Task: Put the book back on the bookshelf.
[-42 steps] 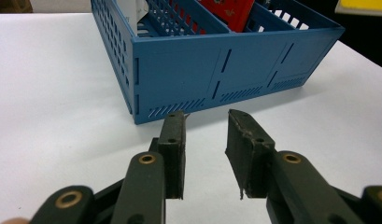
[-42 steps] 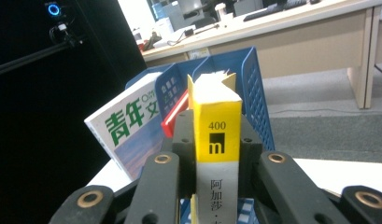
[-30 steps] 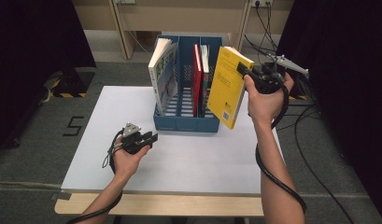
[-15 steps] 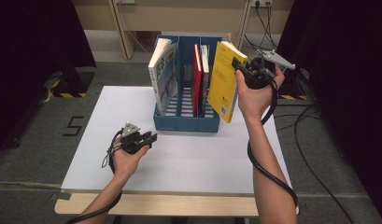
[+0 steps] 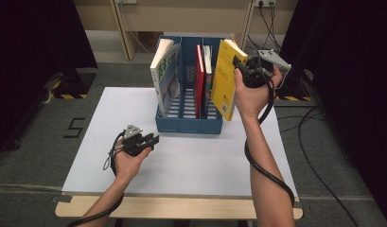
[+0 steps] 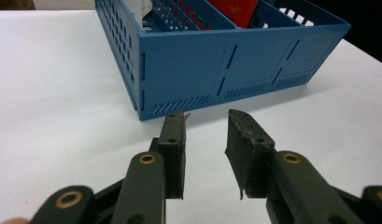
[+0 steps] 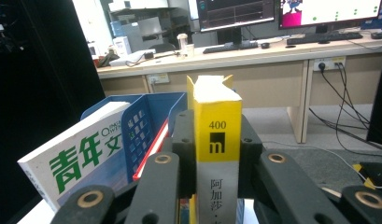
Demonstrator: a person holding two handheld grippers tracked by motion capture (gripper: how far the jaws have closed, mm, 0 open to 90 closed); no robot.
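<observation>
Held high, the yellow book (image 5: 226, 78) is pinched by the right tool (image 5: 241, 66) just beside the blue rack (image 5: 189, 124); its corner could catch the rack wall. Left tool (image 5: 152, 140) rests spread on the desk (image 5: 205, 161).

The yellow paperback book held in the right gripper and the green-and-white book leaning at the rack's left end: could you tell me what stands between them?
In the high view, a red book and a thin white one stand between them in the blue plastic file rack.

Overhead view; two close claw cameras
</observation>
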